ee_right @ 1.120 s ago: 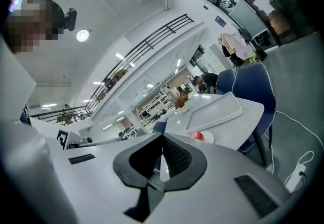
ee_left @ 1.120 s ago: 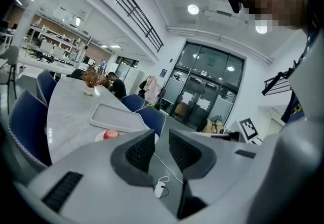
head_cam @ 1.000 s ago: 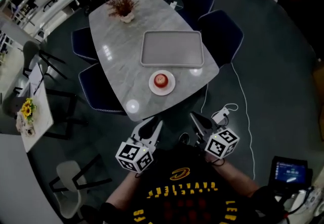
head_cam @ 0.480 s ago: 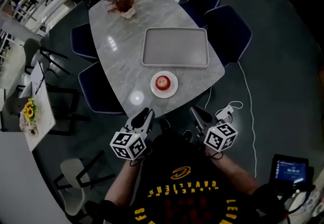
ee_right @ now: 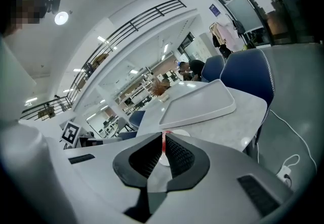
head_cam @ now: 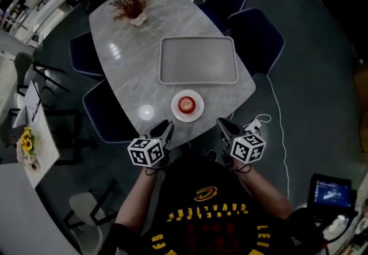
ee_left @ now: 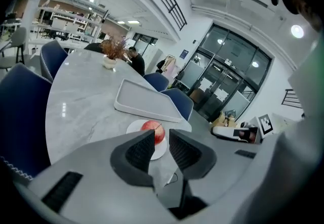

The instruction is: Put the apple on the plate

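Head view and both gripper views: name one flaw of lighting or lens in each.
Head view: dim overall, dark towards the corners, with lamp glare as white spots on the table. Left gripper view: strong wide-angle bend, black corners and blown-out ceiling lamps, though the apple reads clearly. Right gripper view: the railing curves, the corners go black, and a mosaic patch sits at top left.

**Both grippers held low in front of the torso, neither gripping anything.**

The left gripper (head_cam: 164, 128) and the right gripper (head_cam: 222, 125) point forward, side by side and well apart. The left forearm (head_cam: 140, 202) and the right forearm (head_cam: 263, 190) are bent, close to the body. The left marker cube (head_cam: 146, 152) and the right marker cube (head_cam: 247, 147) face upward. The left gripper's fingers (ee_left: 136, 152) stand a narrow gap apart; the right gripper's fingers (ee_right: 179, 157) are almost together, with only a thin slit between them.
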